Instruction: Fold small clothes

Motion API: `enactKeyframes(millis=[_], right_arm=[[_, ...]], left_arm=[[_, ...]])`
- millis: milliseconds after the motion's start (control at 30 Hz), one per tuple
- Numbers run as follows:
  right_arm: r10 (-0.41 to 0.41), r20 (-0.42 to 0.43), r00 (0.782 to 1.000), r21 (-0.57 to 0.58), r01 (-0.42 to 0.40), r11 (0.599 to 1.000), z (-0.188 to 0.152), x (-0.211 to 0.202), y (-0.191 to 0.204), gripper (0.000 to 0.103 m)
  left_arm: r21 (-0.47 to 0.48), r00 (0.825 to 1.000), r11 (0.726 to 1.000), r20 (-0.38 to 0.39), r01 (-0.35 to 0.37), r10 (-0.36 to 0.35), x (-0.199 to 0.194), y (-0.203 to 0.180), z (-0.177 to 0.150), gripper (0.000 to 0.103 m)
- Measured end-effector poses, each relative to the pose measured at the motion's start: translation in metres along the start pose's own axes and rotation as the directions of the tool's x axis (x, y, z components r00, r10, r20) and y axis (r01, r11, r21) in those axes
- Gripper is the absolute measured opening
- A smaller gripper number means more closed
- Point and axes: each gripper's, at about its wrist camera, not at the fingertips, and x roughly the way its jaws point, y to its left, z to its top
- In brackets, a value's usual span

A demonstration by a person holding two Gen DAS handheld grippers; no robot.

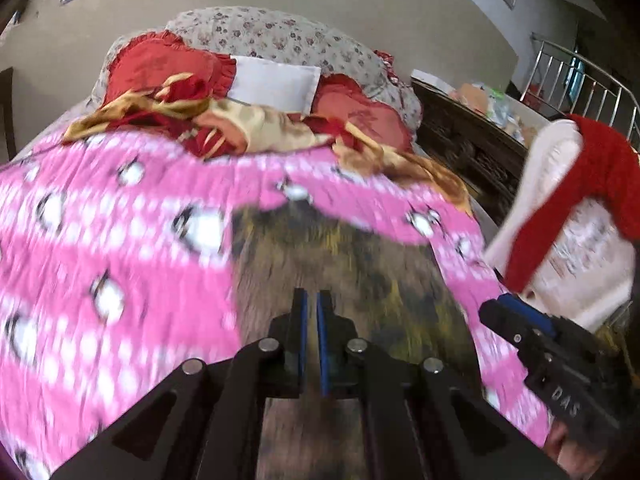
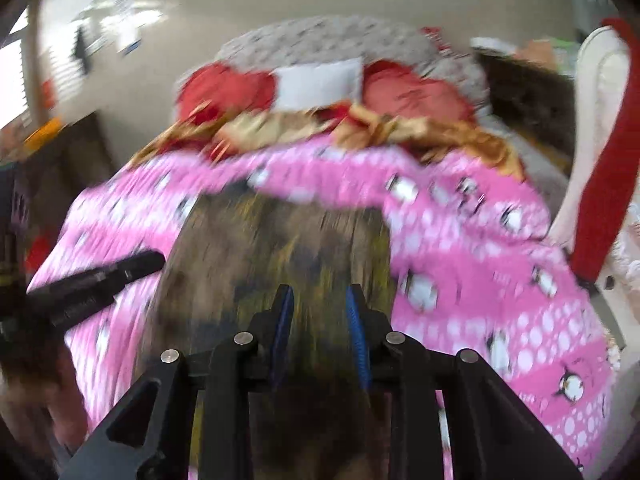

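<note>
Left wrist view: left gripper point(image 1: 312, 300) sits low centre, its blue pads nearly together with a thin gap and nothing visibly between them. It hangs over a brown-olive garment point(image 1: 340, 272) spread flat on a pink penguin-print blanket point(image 1: 112, 248) that covers the bed. Whether the tips touch the cloth, I can't tell (heavy motion blur). Right gripper point(image 1: 500, 308) enters from the right edge, its tip beside the garment's right side over the blanket; its jaw state isn't readable from this angle. Past the garment, a crumpled gold-and-red cloth point(image 1: 248, 124) lies along the blanket's far edge. Behind it are two red pillows point(image 1: 160, 64) with a white pillow point(image 1: 276, 84) between them, all against a floral cushion point(image 1: 280, 36). Right of the bed is a white chair point(image 1: 560, 216) with a red cloth point(image 1: 600, 168) draped on it, and a dark cabinet point(image 1: 460, 132) further back.

Right wrist view: right gripper point(image 2: 320, 300) is low centre, pads clearly apart, holding nothing, over the near part of the same garment point(image 2: 280, 248). Left gripper point(image 2: 152, 260) comes in from the left, its tip at the garment's left edge (very blurred, contact unclear). Blanket point(image 2: 480, 240) shows on both sides of the garment. Chair point(image 2: 592, 80) and red cloth point(image 2: 608, 160) are at the right edge.
</note>
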Motion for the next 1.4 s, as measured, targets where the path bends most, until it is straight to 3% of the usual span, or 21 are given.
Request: enactKeyframes(millis=[67,200,300,500,667,733,800,933,1067,1100,1200,1267,1300,1333,1367,1400], right_arm=[[-0.021,0.016,1.000,0.039,0.020,0.999,0.019,0.017,0.007,0.025],[-0.021,-0.012,1.000,0.081,0.022,0.996,0.034,0.070,0.009,0.025],[0.037,-0.064,0.997,0.087,-0.032,0.996,0.030,0.105,0.000,0.025],[0.069,-0.091,0.993,0.148,-0.055,0.987,0.015,0.130,-0.020,0.025],[0.051,-0.103,0.993,0.100,-0.040,0.994,0.022,0.119,-0.013,0.026],[0.064,-0.063,0.996,0.081,-0.059,0.995,0.025,0.094,-0.012,0.026],[0.078,-0.015,0.997,0.042,-0.077,0.996,0.019,0.064,-0.011,0.026],[0.131,-0.032,0.991,-0.059,-0.133,0.989,-0.008,0.031,-0.001,0.026],[0.104,-0.152,0.983,-0.105,-0.121,0.987,-0.040,0.052,-0.001,0.026],[0.109,-0.181,0.978,-0.084,-0.126,0.989,-0.046,0.061,-0.006,0.026],[0.147,-0.161,0.976,-0.038,-0.155,0.987,-0.050,0.065,-0.017,0.025],[0.132,-0.171,0.976,-0.045,-0.142,0.989,-0.046,0.060,-0.013,0.025],[0.125,-0.169,0.978,-0.041,-0.133,0.990,-0.043,0.053,-0.012,0.025],[0.122,-0.157,0.980,-0.029,-0.128,0.991,-0.043,0.045,-0.011,0.025],[0.121,-0.130,0.984,-0.001,-0.122,0.992,-0.044,0.033,-0.014,0.026],[0.115,-0.106,0.988,0.018,-0.113,0.993,-0.046,0.023,-0.015,0.027]], left_arm=[[0.047,0.999,0.998,-0.007,-0.038,0.039,0.025,-0.008,0.013,0.008],[0.031,0.994,0.995,-0.053,-0.091,0.093,0.064,-0.003,0.019,0.008],[0.003,0.992,0.997,-0.101,-0.081,0.081,0.091,0.006,0.013,0.009],[-0.030,0.996,0.998,-0.078,-0.048,0.045,0.103,0.013,0.005,0.009],[-0.028,0.995,0.999,-0.097,-0.019,0.016,0.072,0.013,0.015,0.013],[0.012,0.998,1.000,-0.063,0.012,-0.011,0.043,0.009,0.010,0.031],[0.067,0.998,0.996,-0.035,0.055,-0.052,0.014,0.002,-0.006,0.041],[0.118,0.993,0.988,-0.076,0.099,-0.091,-0.011,-0.010,-0.051,0.037],[0.068,0.985,0.996,-0.168,0.062,-0.050,0.020,-0.003,-0.080,0.024],[0.072,0.985,0.995,-0.161,0.069,-0.057,0.021,-0.003,-0.080,0.024],[0.057,0.976,0.994,-0.202,0.095,-0.082,0.017,-0.003,-0.068,0.024],[0.032,0.975,0.990,-0.181,0.134,-0.126,-0.002,0.007,-0.056,0.030],[0.034,0.980,0.989,-0.147,0.143,-0.136,-0.013,0.013,-0.052,0.049],[0.042,0.984,0.989,-0.118,0.142,-0.136,-0.021,0.018,-0.050,0.079],[0.056,0.990,0.991,-0.077,0.122,-0.118,-0.028,0.027,-0.050,0.089],[0.058,0.993,0.993,-0.058,0.103,-0.100,-0.029,0.033,-0.050,0.092]])
